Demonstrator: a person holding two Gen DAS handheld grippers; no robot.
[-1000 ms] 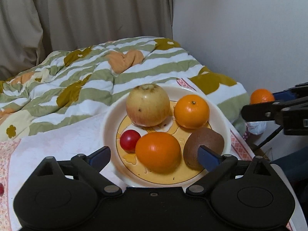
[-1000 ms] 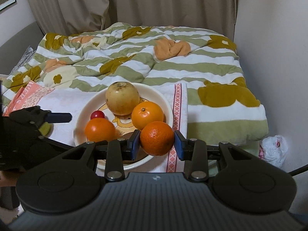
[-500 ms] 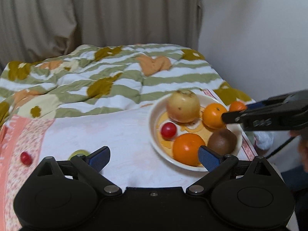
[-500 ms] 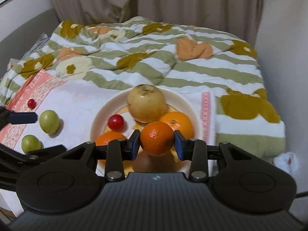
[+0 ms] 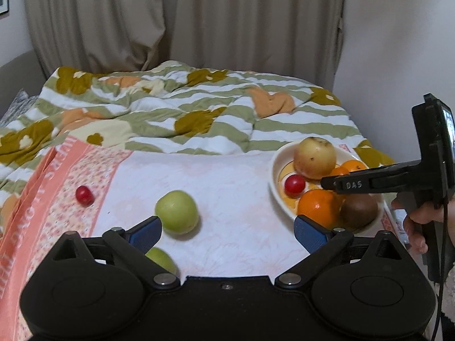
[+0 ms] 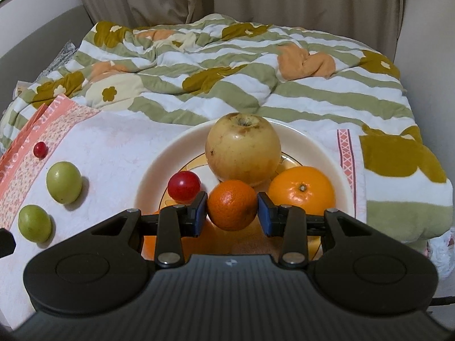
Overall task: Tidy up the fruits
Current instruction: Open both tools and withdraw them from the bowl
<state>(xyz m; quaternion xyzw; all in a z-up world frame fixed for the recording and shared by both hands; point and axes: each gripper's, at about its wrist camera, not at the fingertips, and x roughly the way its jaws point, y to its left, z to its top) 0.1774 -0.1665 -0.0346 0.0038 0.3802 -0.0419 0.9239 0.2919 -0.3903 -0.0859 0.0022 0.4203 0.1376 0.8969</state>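
While my right gripper [image 6: 231, 209] hangs over the plate: its fingers have just been opening, with the mandarin [image 6: 231, 204] between them; I judge the pads are no longer pressing it.
Left gripper [image 5: 227, 228]: fingers wide, nothing between them, above the white cloth [image 5: 227, 182].
Plate [image 6: 153, 176]: near the cloth's right edge, already bearing a large orange [image 5: 317, 207], a kiwi [image 5: 359, 209], a red cherry fruit [image 6: 183, 186], a second orange [image 6: 301, 190] and a big yellow apple [image 6: 243, 149].
Mandarin's place: low among those fruits, near the plate's middle; I cannot tell whether it rests on them yet.
Left to gather: two green fruits [image 6: 64, 182] [image 6: 34, 223] and one small red fruit [image 6: 40, 149], loose on the cloth, well apart from the plate.
Progress: I judge about two thirds done.
Beyond: a striped quilt [image 6: 227, 65] on the bed, no fruit on it.
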